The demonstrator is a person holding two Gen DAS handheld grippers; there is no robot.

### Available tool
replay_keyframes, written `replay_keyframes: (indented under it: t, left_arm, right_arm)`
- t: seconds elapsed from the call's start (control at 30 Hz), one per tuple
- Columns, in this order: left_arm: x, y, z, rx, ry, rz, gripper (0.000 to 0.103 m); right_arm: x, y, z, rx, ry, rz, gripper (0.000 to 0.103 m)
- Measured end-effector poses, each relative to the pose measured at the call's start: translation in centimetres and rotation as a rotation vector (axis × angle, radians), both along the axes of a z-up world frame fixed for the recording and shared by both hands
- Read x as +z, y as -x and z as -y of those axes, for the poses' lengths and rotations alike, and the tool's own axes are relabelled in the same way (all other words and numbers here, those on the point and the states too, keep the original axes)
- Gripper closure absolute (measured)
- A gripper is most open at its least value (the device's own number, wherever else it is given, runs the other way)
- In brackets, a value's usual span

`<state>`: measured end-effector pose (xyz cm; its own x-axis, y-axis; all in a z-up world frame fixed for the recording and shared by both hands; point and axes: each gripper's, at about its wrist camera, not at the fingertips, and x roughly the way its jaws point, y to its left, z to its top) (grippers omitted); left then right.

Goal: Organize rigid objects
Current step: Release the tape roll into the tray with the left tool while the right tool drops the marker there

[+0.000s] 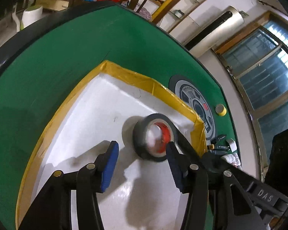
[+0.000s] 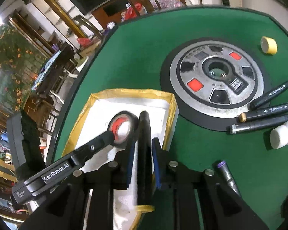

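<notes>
A black tape roll with a red core lies, blurred, in the white tray with a yellow taped rim. My left gripper stands open just before the roll, whose lower edge is at my right fingertip; nothing lies between the blue pads. In the right wrist view the roll sits by one finger of the left gripper. My right gripper is shut on a thin flat black bar that stands over the tray, beside the roll.
On the green felt table to the right of the tray sit a round grey panel, a yellow tape roll, three dark markers, a white bottle and a purple-capped pen. Chairs and shelves ring the table.
</notes>
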<state>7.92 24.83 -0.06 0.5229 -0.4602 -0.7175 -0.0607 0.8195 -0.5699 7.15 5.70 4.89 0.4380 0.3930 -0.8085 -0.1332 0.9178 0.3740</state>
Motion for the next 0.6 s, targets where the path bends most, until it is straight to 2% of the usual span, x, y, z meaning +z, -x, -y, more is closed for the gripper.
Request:
replay_keyframes:
  t: [0.13, 0.33, 0.43, 0.53, 0.6]
  left_arm:
    - [0.0, 1.4, -0.6, 0.033, 0.020, -0.027, 0.049]
    - [0.2, 4.0, -0.1, 0.021, -0.046, -0.003, 0.049]
    - [0.4, 5.8, -0.2, 0.030, -0.056, 0.019, 0.047]
    - [0.2, 6.5, -1.0, 0.021, 0.004, 0.025, 0.041]
    - [0.5, 6.3, -1.3, 0.020, 0.046, 0.007, 0.041]
  right_arm:
    - [0.8, 1.1, 0.9, -0.010, -0.002, 0.043, 0.070]
    - [1.2, 3.1, 3.8, -0.035, -0.044, 0.059, 0.069]
    - [1.5, 4.9, 6.0, -0.052, -0.033, 0.088, 0.068]
    - [1.8, 7.2, 8.9, -0.084, -0.005, 0.123, 0.061]
    - [1.9, 8.6, 11.3, -0.118, 0.010, 0.143, 0.060]
